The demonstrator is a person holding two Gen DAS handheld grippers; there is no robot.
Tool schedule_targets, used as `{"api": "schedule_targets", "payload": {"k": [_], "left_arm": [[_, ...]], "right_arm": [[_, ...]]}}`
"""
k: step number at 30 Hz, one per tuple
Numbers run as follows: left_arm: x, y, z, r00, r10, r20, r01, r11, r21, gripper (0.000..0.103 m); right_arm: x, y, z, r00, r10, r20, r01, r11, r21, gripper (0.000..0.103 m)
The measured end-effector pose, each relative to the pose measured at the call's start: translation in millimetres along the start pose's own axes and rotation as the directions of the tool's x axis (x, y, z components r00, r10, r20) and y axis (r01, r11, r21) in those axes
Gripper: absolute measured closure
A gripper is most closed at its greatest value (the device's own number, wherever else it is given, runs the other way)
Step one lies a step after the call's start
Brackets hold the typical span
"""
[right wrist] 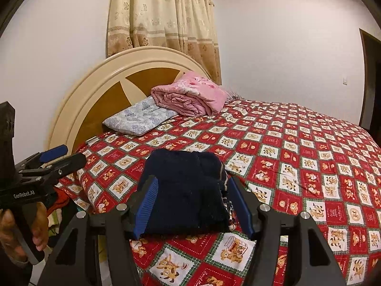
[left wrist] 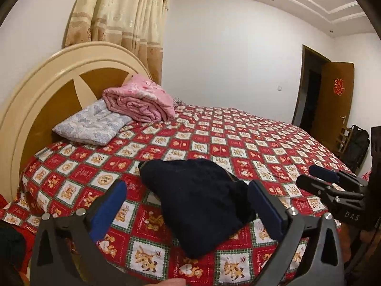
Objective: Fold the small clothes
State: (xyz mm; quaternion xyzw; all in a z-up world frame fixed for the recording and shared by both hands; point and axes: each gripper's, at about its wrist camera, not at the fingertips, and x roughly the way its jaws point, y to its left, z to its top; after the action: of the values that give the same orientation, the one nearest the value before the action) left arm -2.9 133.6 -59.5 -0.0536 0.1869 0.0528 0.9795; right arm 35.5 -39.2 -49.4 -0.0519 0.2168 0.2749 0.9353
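A dark navy knitted garment lies folded in a compact bundle on the red patterned bedspread, near the bed's front edge. It also shows in the right wrist view. My left gripper is open, its blue pads wide apart on either side of the garment, not gripping it. My right gripper is open too, its pads flanking the garment's near edge. The right gripper also shows at the right of the left wrist view, and the left gripper at the left of the right wrist view.
A folded pink quilt and a pale blue pillow lie by the round headboard. A curtain hangs behind. An open brown door and a black bag stand at far right. Clothes lie beside the bed.
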Motion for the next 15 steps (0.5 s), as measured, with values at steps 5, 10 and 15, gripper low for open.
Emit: {"api": "schedule_targets", "payload": {"k": [5, 10, 15], "left_arm": [[-2.3, -3.5, 2.7, 1.0, 0.011, 0.014, -0.011, 1.0, 0.015, 0.0], [-0.9, -3.2, 1.5, 1.0, 0.025, 0.018, -0.026, 1.0, 0.017, 0.0], [1.5, -3.8, -1.8, 1.0, 0.026, 0.017, -0.027, 0.999, 0.022, 0.0]], "right_arm": [[-0.6, 2.1, -0.3, 1.0, 0.004, 0.005, -0.004, 1.0, -0.008, 0.041], [-1.9, 3.6, -1.6, 1.0, 0.006, 0.013, -0.006, 1.0, -0.012, 0.041], [-2.3, 5.5, -2.9, 1.0, 0.007, 0.015, -0.007, 1.0, -0.015, 0.041]]}}
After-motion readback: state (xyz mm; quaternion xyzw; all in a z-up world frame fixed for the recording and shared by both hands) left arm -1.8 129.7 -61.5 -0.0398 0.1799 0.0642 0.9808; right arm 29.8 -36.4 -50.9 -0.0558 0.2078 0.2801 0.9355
